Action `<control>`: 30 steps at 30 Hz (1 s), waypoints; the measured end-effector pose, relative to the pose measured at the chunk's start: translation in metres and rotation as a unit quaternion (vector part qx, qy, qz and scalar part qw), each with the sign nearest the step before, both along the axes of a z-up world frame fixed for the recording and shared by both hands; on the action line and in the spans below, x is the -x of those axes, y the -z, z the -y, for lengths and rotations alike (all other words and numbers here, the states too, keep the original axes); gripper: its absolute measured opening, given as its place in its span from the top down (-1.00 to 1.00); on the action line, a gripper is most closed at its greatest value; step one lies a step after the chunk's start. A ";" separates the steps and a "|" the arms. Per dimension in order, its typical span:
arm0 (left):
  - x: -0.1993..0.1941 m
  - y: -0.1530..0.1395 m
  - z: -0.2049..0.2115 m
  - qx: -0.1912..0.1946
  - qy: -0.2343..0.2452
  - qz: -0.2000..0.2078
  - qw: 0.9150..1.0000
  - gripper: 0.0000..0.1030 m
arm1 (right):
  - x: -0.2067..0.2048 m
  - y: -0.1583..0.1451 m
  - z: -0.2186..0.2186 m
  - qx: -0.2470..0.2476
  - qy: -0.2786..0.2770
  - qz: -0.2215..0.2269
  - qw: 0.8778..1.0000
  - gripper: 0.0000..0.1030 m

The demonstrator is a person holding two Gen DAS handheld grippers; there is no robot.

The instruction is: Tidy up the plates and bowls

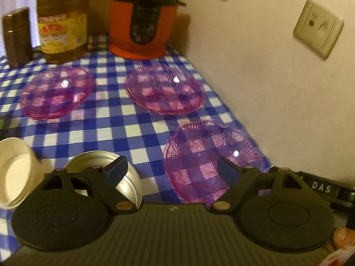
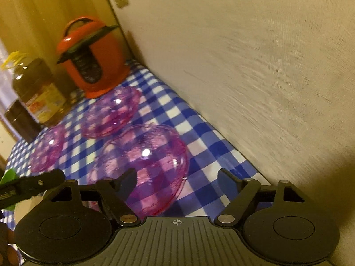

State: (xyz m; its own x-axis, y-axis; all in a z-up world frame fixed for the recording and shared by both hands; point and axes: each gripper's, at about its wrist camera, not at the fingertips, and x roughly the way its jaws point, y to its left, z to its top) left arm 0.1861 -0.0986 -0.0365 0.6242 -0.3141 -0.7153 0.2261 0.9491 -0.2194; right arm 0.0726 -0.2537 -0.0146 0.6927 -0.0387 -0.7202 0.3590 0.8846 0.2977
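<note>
Three pink-purple cut-glass bowls stand on the blue-checked tablecloth (image 1: pixel 111 119). In the left wrist view one bowl (image 1: pixel 55 93) is at the left, a second (image 1: pixel 164 88) at the middle, and the nearest (image 1: pixel 199 155) lies by the wall. My left gripper (image 1: pixel 170 168) is open just before that nearest bowl, its right finger overlapping the rim. In the right wrist view the same bowl (image 2: pixel 146 155) sits close in front. My right gripper (image 2: pixel 177 177) is open, with the bowl's right side in the gap and no pad pressing on it. The other two bowls (image 2: pixel 111 115) (image 2: pixel 46 150) lie beyond.
A red cooker (image 1: pixel 142 20), an oil bottle (image 1: pixel 62 22) and a brown box (image 1: pixel 16 35) stand at the table's back. A metal bowl (image 1: pixel 124 177) and a white cup (image 1: pixel 15 173) sit near my left finger. The wall (image 2: pixel 255 77) borders the right side closely.
</note>
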 end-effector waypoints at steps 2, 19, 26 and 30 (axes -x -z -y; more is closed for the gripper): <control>-0.009 0.008 0.006 -0.009 0.012 0.000 1.000 -0.56 | -0.005 0.007 0.004 -0.004 0.011 -0.005 1.000 -0.37; -0.045 0.049 0.022 -0.041 0.044 -0.030 0.998 0.35 | -0.037 0.043 0.007 -0.026 0.022 -0.069 0.997 0.49; -0.047 0.053 0.017 -0.036 0.043 -0.039 0.998 0.80 | -0.036 0.044 0.005 -0.026 0.024 -0.073 0.997 0.76; -0.045 0.050 0.018 -0.037 0.042 -0.039 0.998 0.82 | -0.035 0.043 0.004 -0.023 0.027 -0.071 0.997 0.80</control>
State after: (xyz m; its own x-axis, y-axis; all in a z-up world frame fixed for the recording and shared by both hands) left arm 0.2309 -0.1169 -0.0864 0.5390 -0.3083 -0.7839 0.2909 0.9415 -0.1702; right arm 0.1081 -0.2581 -0.0577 0.5811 -0.0374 -0.8130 0.4475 0.8491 0.2808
